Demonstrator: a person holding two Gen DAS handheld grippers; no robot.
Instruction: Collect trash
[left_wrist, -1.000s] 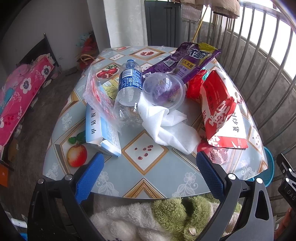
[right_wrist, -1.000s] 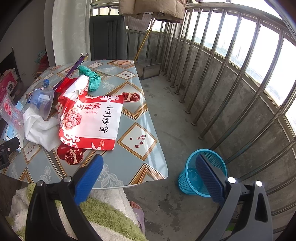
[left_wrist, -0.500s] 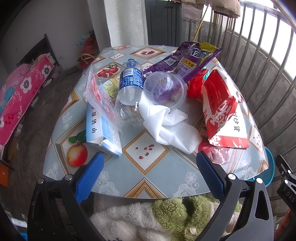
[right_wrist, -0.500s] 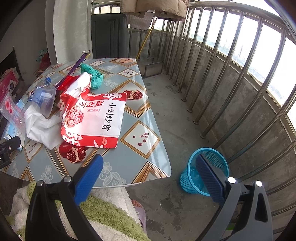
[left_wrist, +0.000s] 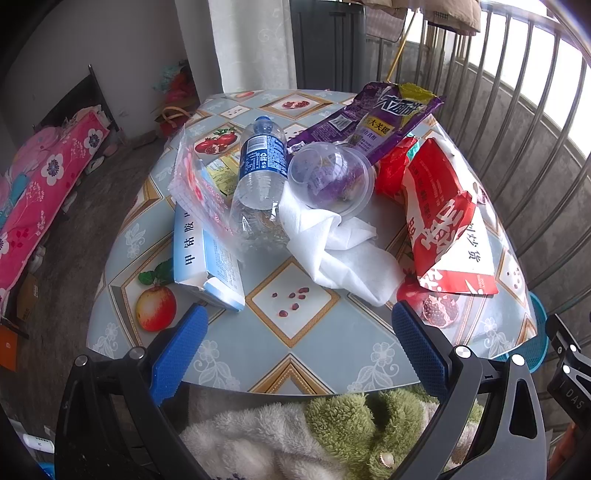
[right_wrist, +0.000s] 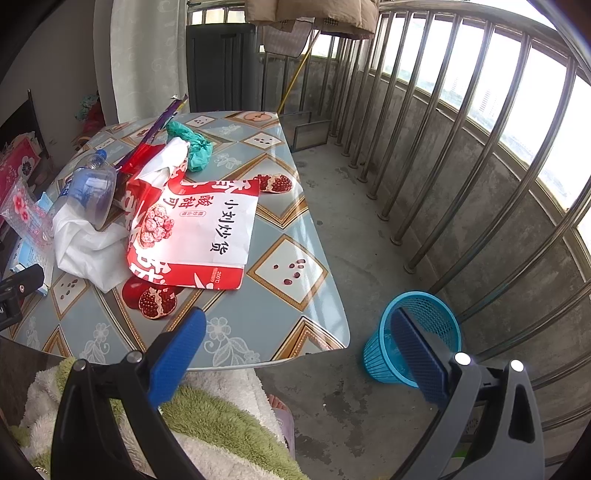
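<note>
Both views have crept a bit toward the table (left_wrist: 258, 354) vs 1 s ago; right cam also swung slightly so the blue basket (right_wrist: 436, 332) sits nearer centre. Trash pile itself hasn't shifted.

Left gripper (left_wrist: 295, 345): jaws wide apart, nothing between them, hovering over near edge of table, short of the pile. Right gripper (right_wrist: 295, 349): also spread wide, empty, hanging past the table's near right corner, w/ one finger over the tabletop and the other in front of the basket.

Landmark = white tissue (left_wrist: 340, 251), crumpled mid-table. Rel. to it:
- clear plastic cup (left_wrist: 330, 177) lies on its far edge, on its side, mouth facing the cam.
- water bottle (left_wrist: 258, 177) just left, lying down, cap away, touching tissue.
- clear floral bag (left_wrist: 199, 192) further left, over the blue-white carton (left_wrist: 207, 266).
- red-white snack bag (left_wrist: 447, 229) just right, partly propped up.
- purple wrapper (left_wrist: 384, 114) behind, past the cup.
- green crumpled bag (right_wrist: 194, 147) far behind, seen in right cam only.

Basket stands on the floor right of the table, by the railing (right_wrist: 480, 155). Fuzzy green-white garment (left_wrist: 295, 435) below the table edge.
</note>
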